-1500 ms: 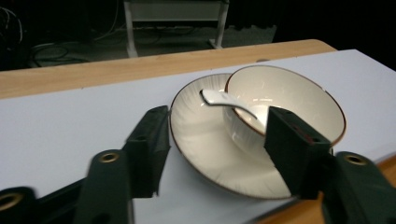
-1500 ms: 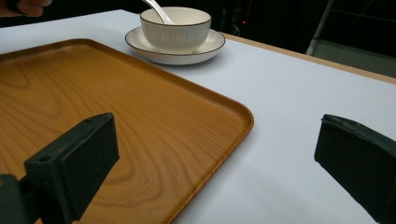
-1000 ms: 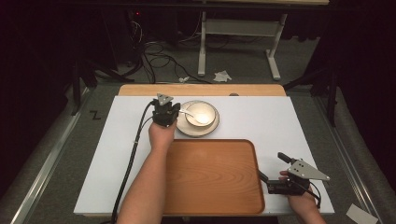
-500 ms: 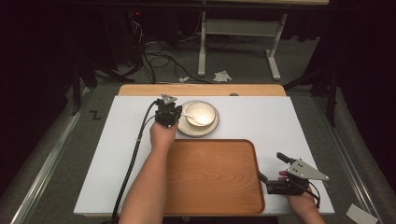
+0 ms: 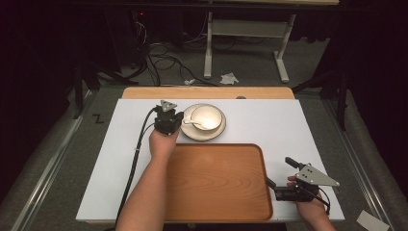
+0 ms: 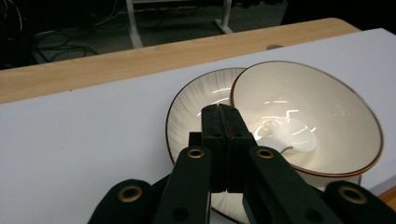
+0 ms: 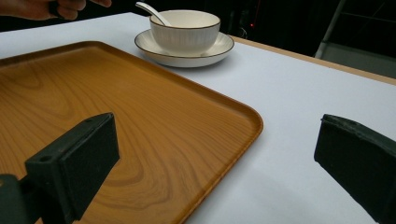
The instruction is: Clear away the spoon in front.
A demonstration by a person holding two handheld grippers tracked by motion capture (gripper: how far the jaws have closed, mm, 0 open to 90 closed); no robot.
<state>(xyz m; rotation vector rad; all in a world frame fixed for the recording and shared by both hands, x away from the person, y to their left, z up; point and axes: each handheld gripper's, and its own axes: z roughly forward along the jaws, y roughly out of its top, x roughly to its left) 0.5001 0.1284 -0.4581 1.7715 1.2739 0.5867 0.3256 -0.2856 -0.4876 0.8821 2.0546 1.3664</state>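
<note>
Two jaws of the left gripper [image 6: 219,122] are pressed together, gripping nothing visible, at the spoon [image 6: 285,137] in the bowl [image 6: 322,116]; the right gripper [image 7: 219,154] waits wide open by the tray [image 7: 116,121]. Next, I think, the left must open to grasp the spoon.

We see a cream bowl [image 6: 308,126] with a thin brown rim line and fine vertical ribbing on its outer wall. Saucer [image 6: 196,107] under the bowl: same cream, ribbed, brown edge. Spoon [image 7: 152,11] in the bowl is white. Tray [image 5: 216,180] next to the bowl: orange-brown wood grain. Desk [image 5: 269,120] top white, with a light wood strip beyond the bowl. Both claws black: left claw [image 6: 219,123], right claw [image 7: 215,158].
</note>
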